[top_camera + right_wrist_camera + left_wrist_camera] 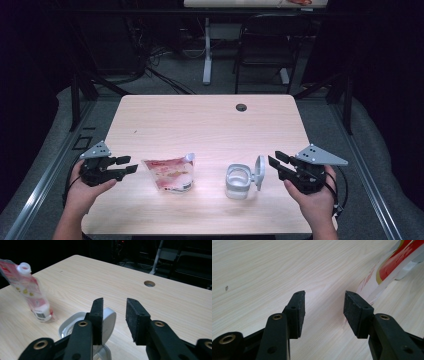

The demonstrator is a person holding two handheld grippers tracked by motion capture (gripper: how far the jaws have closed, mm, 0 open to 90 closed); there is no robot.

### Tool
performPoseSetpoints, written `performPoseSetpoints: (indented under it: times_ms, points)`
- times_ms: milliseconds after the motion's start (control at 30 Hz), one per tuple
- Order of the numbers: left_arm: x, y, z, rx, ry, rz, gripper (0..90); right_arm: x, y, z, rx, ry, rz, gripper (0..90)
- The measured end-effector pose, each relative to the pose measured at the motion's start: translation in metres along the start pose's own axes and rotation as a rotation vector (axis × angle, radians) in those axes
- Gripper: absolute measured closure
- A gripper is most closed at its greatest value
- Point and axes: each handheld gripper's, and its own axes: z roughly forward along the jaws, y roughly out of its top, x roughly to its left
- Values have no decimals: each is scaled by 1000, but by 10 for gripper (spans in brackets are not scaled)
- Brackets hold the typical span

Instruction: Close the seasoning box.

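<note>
Standing on the table (210,120) just ahead of the right gripper (274,161), the clear container (237,181) has its hinged white lid (259,173) flipped up on the side facing those jaws. In the right gripper view the lid (109,320) rises right behind the left jaw, partly hidden by it, and I cannot tell whether the pad touches it; the container's rim (68,323) lies lower, to the left of the jaws. The right gripper (113,315) has its jaws parted with a clear gap, and nothing sits between the pads.

Farther off, beyond the container from the right jaws, a red and white spouted pouch (171,173) leans on the table, its white spout (24,268) at the top and a barcode near its base.

On the pouch's other side, the left gripper (131,164) points at it, tips near its edge but apart from it. In the left gripper view the left gripper (324,305) holds its jaws wide apart over bare wood, empty, with the pouch (392,267) up past the right jaw.

A round cable hole (241,107) lies well beyond both grippers, near the table's far edge.
</note>
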Motion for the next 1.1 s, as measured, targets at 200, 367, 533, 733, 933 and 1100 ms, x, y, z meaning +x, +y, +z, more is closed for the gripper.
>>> performPoseSetpoints:
  times_ms: [200, 367, 533, 733, 933, 1100]
  points:
    - [0, 0, 1, -3, 1, -3, 521, -7, -6, 0, 9, -20, 29, 739]
    - [1, -1, 2, 2, 2, -4, 521, -10, -11, 1, 26, -33, 32, 820]
    - [2, -1, 2, -1, 0, -5, 521, -12, -16, 4, 52, -30, 31, 857]
    - [2, -2, 2, 4, 2, -4, 521, -13, -21, 10, 88, -26, 28, 900]
    - [2, -2, 3, 11, 2, -3, 520, -12, -24, 17, 123, -25, 17, 900]
    - [1, -1, 4, 18, 3, 1, 517, -11, -27, 22, 137, -14, 22, 900]
